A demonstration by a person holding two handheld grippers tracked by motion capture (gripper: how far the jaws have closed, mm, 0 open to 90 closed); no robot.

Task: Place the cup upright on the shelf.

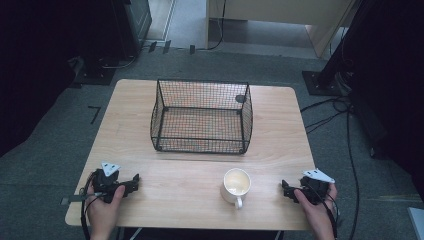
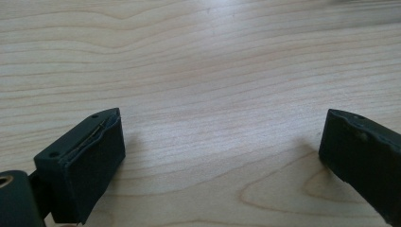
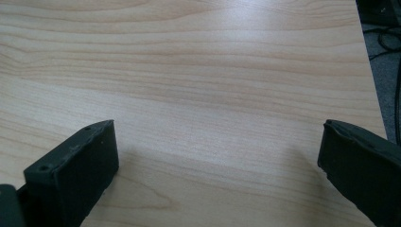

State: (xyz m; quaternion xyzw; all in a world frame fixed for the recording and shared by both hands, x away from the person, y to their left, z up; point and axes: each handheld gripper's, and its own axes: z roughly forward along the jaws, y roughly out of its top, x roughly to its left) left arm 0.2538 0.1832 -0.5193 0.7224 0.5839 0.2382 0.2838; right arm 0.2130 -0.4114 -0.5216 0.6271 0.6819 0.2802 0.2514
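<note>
A cream mug (image 1: pixel 236 183) stands upright on the wooden tabletop (image 1: pixel 190 170) near its front edge, its handle turned toward the person. The right gripper (image 1: pixel 286 189) rests on the tabletop to the mug's right, near it but apart, fingers (image 3: pixel 75 175) spread wide over bare wood. The left gripper (image 1: pixel 134 181) lies well to the mug's left, fingers (image 2: pixel 85 161) likewise wide apart and holding nothing. A black wire basket (image 1: pixel 202 116) sits behind the mug, mid-table.

Wire basket (image 1: pixel 201 116) stands on the counter (image 1: pixel 280 125), centred toward its far edge. Mug (image 1: pixel 236 185) sits nearer the person, right of centre, well apart from the basket. Left hand-held gripper (image 1: pixel 134 181) rests at the near-left corner; right hand-held gripper (image 1: pixel 285 188) near-right, just beside the mug.
</note>
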